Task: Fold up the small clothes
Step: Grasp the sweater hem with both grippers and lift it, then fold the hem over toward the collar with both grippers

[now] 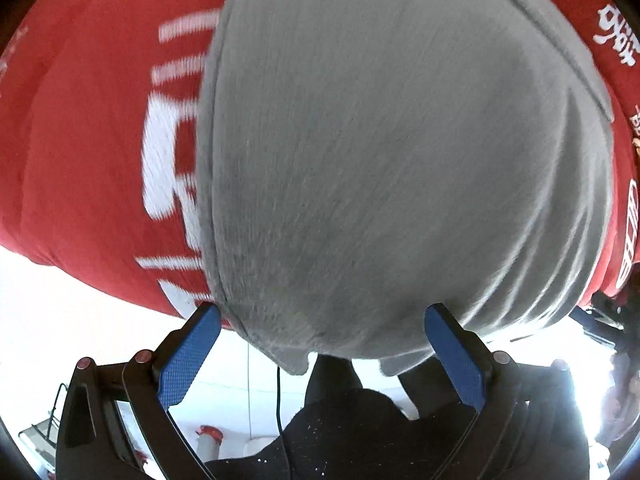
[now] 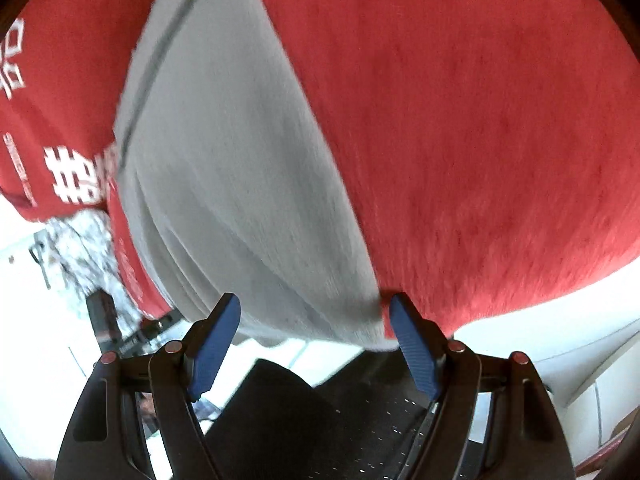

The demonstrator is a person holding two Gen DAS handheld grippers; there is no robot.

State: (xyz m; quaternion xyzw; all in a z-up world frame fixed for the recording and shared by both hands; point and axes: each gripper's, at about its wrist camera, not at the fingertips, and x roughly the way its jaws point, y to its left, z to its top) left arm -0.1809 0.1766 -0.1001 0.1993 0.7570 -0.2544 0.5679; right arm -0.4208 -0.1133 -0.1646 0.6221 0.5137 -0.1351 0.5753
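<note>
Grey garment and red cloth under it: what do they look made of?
Grey garment: soft matte knit, likely cotton jersey; fine heathered grain, soft folds, stitched hem. Red cloth: matte woven or brushed fabric, slightly fuzzy, with white printed characters; blur leaves the weave uncertain.

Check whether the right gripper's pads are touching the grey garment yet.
Cannot tell. In the right wrist view the right gripper stands open around the grey garment edge, but blur hides any contact or gap.

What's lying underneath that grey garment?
The grey garment lies on a red cloth with white lettering. Whatever is beneath the cloth stays hidden.
</note>
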